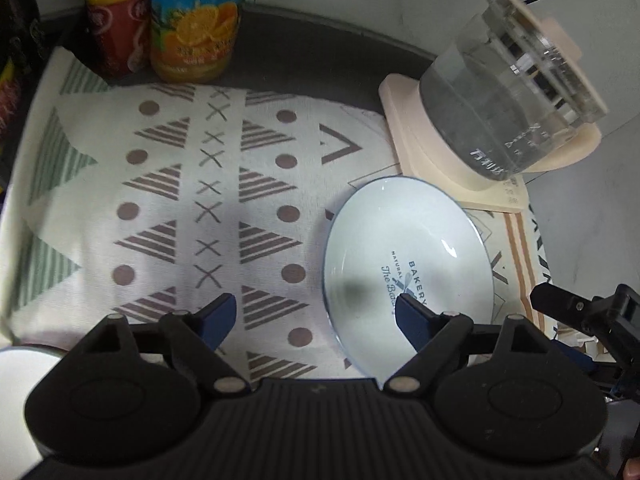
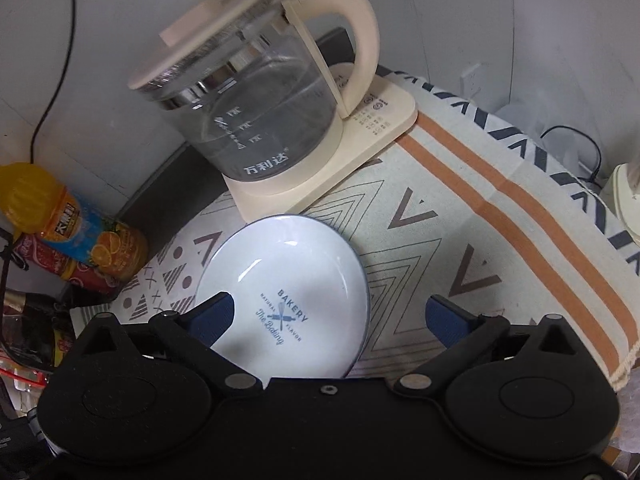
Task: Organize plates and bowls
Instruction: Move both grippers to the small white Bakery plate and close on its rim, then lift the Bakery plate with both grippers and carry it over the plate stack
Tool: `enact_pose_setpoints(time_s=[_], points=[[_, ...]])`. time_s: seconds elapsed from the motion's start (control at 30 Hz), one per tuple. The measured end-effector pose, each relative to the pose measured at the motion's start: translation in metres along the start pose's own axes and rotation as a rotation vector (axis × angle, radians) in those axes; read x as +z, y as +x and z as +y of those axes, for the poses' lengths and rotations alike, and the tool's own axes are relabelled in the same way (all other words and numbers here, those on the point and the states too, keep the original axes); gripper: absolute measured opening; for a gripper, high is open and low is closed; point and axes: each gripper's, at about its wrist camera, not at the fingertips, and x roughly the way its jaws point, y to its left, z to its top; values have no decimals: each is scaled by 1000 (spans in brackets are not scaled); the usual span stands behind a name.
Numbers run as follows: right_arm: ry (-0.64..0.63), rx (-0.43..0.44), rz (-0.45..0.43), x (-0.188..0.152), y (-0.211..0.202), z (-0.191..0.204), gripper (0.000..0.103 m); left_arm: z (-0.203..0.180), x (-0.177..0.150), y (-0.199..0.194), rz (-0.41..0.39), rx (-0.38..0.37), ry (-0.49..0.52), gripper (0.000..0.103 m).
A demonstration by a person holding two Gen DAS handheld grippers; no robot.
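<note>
A white plate (image 1: 408,264) with a thin blue rim and blue "BAKERY" print lies flat on the patterned cloth, just in front of the kettle base. My left gripper (image 1: 316,312) hangs above it, open; its right finger (image 1: 412,316) is over the plate and its left finger over bare cloth. In the right wrist view, the plate (image 2: 288,288) lies under my right gripper (image 2: 330,310), which is open wide. Its left finger (image 2: 216,312) is over the plate and its right finger over the cloth. Neither gripper's pads press on anything. A curved white edge of another dish (image 1: 24,384) shows at the lower left.
A glass kettle (image 2: 260,120) on its cream base (image 2: 360,148) stands right behind the plate. Drink bottles (image 1: 192,24) crowd the far left corner. The patterned cloth (image 1: 180,200) covers the table. A black cable (image 2: 52,92) runs down the wall. A cream object (image 2: 624,208) sits at the right edge.
</note>
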Motion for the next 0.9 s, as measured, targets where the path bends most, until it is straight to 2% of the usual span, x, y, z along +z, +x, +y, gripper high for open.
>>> enact_pose_setpoints(time_s=[0.27, 0.47, 0.57, 0.63, 0.67, 0.73, 0.83, 0.9], points=[[-36, -50, 101, 17, 31, -10, 102, -9, 8, 24, 34, 31, -28, 85], [-60, -12, 202, 23, 55, -10, 81, -12, 10, 37, 57, 8, -69, 79], [-60, -5, 241, 25, 66, -12, 69, -14, 9, 41, 60, -1, -77, 67], [-52, -4, 264, 28, 72, -15, 61, -14, 9, 45, 71, -5, -91, 55], [-47, -2, 275, 28, 75, -16, 59, -14, 9, 45, 66, -2, -94, 55], [-45, 6, 297, 29, 80, -18, 49, -15, 9, 45, 63, -1, -94, 47], [-47, 13, 317, 30, 86, -19, 40, -15, 9, 49, 71, -16, -116, 35], [-47, 19, 332, 31, 90, -18, 37, -14, 9, 50, 67, -20, -121, 32]])
